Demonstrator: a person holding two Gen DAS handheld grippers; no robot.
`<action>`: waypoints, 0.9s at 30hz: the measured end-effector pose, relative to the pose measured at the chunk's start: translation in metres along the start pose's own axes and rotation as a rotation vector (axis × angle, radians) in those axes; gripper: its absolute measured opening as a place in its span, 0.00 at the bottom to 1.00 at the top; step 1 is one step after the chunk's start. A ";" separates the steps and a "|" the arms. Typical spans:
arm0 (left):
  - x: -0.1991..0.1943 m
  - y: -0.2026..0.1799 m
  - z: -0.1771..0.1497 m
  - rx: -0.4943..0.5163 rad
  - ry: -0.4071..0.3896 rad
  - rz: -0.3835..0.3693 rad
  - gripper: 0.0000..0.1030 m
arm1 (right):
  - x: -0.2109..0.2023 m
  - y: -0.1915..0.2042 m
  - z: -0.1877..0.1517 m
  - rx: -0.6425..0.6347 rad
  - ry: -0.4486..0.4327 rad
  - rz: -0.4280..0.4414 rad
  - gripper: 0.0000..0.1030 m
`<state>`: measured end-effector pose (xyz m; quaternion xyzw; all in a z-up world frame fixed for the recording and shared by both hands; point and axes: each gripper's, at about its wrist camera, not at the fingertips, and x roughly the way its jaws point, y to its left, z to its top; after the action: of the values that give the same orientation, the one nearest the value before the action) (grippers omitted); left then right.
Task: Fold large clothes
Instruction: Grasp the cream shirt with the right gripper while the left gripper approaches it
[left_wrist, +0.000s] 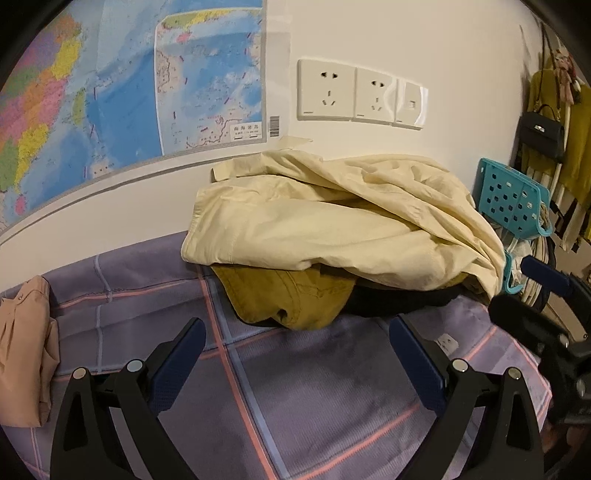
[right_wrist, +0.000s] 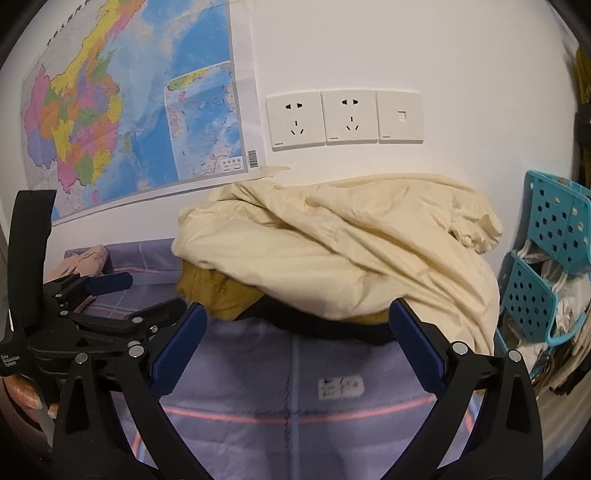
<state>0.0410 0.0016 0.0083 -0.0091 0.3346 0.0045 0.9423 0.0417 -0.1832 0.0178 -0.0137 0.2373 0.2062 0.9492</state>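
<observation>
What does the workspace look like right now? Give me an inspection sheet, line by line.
Surface: purple checked bedsheet with pink lines, bare in front of both grippers.
Job's things: cream garment heaped unfolded on top of a mustard garment and a dark garment, against the wall.
Clutter: pink garment at the left edge; small white tag on the sheet.
Grippers: left gripper open, empty; right gripper open, empty, both short of the pile.
Cables: nothing seen.
Surroundings: wall map, wall sockets, teal perforated baskets, black handbag hanging to the right.
</observation>
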 end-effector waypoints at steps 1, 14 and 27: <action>0.004 0.001 0.002 -0.004 0.004 0.006 0.93 | 0.005 -0.001 0.003 -0.011 0.003 -0.002 0.95; 0.054 0.036 0.024 -0.101 0.059 0.034 0.93 | 0.126 0.004 0.066 -0.276 0.089 -0.047 0.92; 0.067 0.050 0.026 -0.092 0.051 0.020 0.93 | 0.143 -0.007 0.134 -0.323 0.090 0.069 0.08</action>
<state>0.1083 0.0524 -0.0147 -0.0493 0.3580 0.0289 0.9320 0.2185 -0.1180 0.0707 -0.1669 0.2439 0.2734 0.9154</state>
